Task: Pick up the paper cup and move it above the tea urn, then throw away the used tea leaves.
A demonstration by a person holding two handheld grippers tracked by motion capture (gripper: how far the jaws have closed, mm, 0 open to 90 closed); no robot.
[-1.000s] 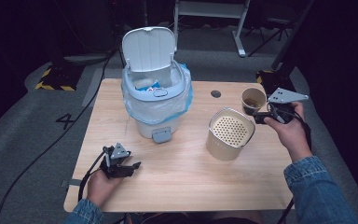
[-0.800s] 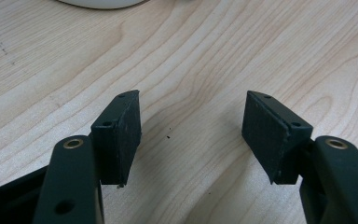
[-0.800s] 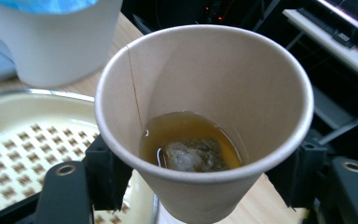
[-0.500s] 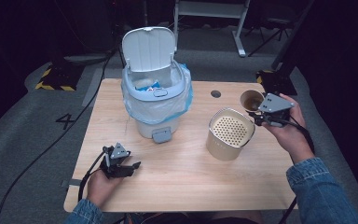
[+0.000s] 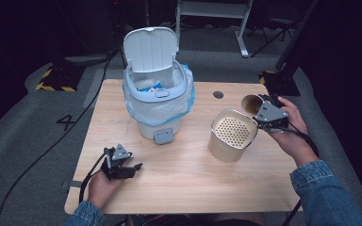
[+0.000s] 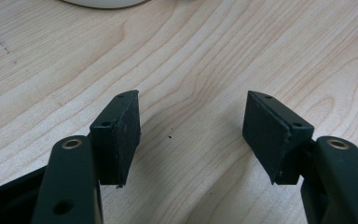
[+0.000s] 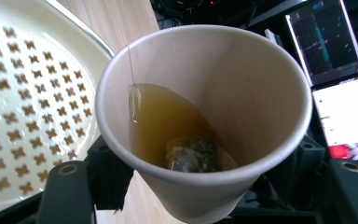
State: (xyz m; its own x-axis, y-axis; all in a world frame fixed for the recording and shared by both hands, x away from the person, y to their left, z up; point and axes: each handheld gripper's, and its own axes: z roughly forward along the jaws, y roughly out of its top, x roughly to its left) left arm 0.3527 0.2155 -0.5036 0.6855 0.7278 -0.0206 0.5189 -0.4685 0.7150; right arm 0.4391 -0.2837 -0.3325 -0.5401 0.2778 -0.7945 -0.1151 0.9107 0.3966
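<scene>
A paper cup (image 5: pixel 250 102) is tilted toward the beige canister with a perforated strainer top (image 5: pixel 233 134) at the table's right. My right gripper (image 5: pixel 260 108) is shut on the cup's sides. In the right gripper view the cup (image 7: pixel 242 79) holds amber tea and a soaked tea bag (image 7: pixel 191 156), its string over the rim, and my right gripper (image 7: pixel 205 175) clamps it from both sides. The strainer top (image 7: pixel 23 116) lies just left of the cup. My left gripper (image 5: pixel 133 167) rests on the table at the front left, and the left gripper (image 6: pixel 191 130) is open over bare wood.
A white pedal bin (image 5: pixel 156 101) with its lid up and a pale blue bag liner stands at the back middle of the wooden table (image 5: pixel 188 183). A cable hole (image 5: pixel 218 94) sits behind the canister. Monitors (image 7: pixel 335 70) glow beyond the table's right edge.
The right hand has brought the cup a little left toward the canister and tipped its mouth over the strainer top. The left hand has stayed put.
</scene>
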